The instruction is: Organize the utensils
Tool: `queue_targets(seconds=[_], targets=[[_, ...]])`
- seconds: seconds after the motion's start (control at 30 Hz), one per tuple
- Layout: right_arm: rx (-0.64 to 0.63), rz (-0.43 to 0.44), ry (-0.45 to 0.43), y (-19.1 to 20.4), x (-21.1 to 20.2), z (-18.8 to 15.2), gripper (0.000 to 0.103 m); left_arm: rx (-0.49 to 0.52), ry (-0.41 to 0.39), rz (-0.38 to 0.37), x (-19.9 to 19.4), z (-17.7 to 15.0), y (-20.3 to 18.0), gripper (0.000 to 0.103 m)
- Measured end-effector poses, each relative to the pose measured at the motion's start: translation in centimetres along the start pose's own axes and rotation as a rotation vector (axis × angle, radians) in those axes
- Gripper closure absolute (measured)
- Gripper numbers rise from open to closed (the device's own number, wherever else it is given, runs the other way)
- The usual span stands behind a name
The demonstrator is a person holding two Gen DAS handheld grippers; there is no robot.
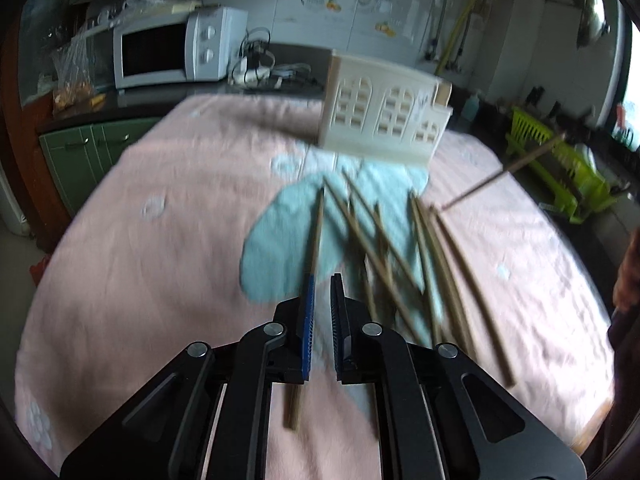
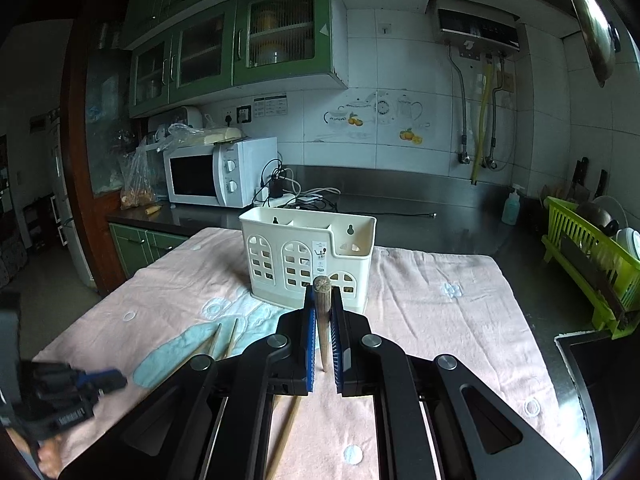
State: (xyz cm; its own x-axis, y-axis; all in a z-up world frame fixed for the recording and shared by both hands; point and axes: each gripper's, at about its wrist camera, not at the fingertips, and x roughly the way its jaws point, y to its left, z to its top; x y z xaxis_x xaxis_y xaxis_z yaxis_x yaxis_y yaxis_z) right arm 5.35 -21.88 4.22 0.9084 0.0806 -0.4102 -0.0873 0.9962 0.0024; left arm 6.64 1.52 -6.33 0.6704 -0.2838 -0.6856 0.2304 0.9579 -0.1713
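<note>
One chopstick point(image 2: 322, 320) is clamped upright in the right gripper point(image 2: 322, 334), near the white holder point(image 2: 308, 258). The left gripper point(image 1: 322, 312), slightly open, is lowered over the loose chopsticks point(image 1: 400, 248). Probably insertion into a compartment is needed next.

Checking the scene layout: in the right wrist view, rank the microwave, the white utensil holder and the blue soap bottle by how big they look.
1. utensil holder, though it sits nearer the camera
2. microwave, close behind it in apparent size
3. soap bottle, clearly smallest
</note>
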Motion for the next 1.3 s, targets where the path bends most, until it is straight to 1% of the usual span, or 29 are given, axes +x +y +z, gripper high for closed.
queue_targets(seconds=[0.07, 0.23, 0.4, 0.53, 0.6, 0.63, 0.73, 0.8, 0.9, 1.0, 1.1, 1.2, 1.3], targets=[[-0.002, 0.000, -0.001, 0.0, 0.0, -0.1, 0.096, -0.004, 0.028, 0.009, 0.5, -0.9, 0.2, 0.083], [-0.001, 0.000, -0.001, 0.1, -0.1, 0.0, 0.096, -0.001, 0.069, 0.023, 1.3, -2.4, 0.6, 0.082], [-0.003, 0.000, -0.001, 0.1, -0.1, -0.1, 0.096, -0.001, 0.101, 0.032, 2.0, -3.2, 0.8, 0.082], [-0.007, -0.003, -0.003, 0.3, -0.1, 0.0, 0.096, 0.022, 0.099, 0.053, 1.9, -3.3, 0.4, 0.084], [0.000, -0.001, -0.004, 0.3, -0.2, -0.1, 0.096, 0.034, 0.100, 0.070, 1.9, -3.3, 0.1, 0.090], [0.002, -0.001, -0.004, 0.3, -0.2, -0.1, 0.096, 0.035, 0.100, 0.075, 1.9, -3.2, 0.1, 0.096], [0.004, -0.001, -0.004, 0.4, -0.2, 0.0, 0.096, 0.030, 0.100, 0.069, 1.8, -3.0, 0.2, 0.097], [0.004, -0.001, -0.003, 0.4, -0.2, 0.0, 0.096, 0.036, 0.091, 0.071, 1.5, -2.8, 0.1, 0.097], [0.009, -0.002, -0.004, 0.3, -0.2, 0.0, 0.096, 0.043, 0.055, 0.057, 0.4, -1.9, -0.3, 0.097], [0.017, -0.001, 0.000, 0.2, -0.1, -0.2, 0.096, 0.093, 0.016, 0.050, -0.9, -0.7, -1.3, 0.097], [0.018, -0.001, -0.001, 0.1, -0.1, -0.2, 0.096, 0.130, -0.023, 0.054, -2.1, 0.5, -2.0, 0.097], [0.020, 0.000, -0.002, 0.1, -0.1, -0.2, 0.096, 0.139, -0.068, 0.060, -2.7, 1.7, -2.2, 0.098], [0.022, 0.002, -0.003, 0.0, 0.1, -0.1, 0.096, 0.142, -0.126, 0.081, -3.2, 2.7, -2.3, 0.098]])
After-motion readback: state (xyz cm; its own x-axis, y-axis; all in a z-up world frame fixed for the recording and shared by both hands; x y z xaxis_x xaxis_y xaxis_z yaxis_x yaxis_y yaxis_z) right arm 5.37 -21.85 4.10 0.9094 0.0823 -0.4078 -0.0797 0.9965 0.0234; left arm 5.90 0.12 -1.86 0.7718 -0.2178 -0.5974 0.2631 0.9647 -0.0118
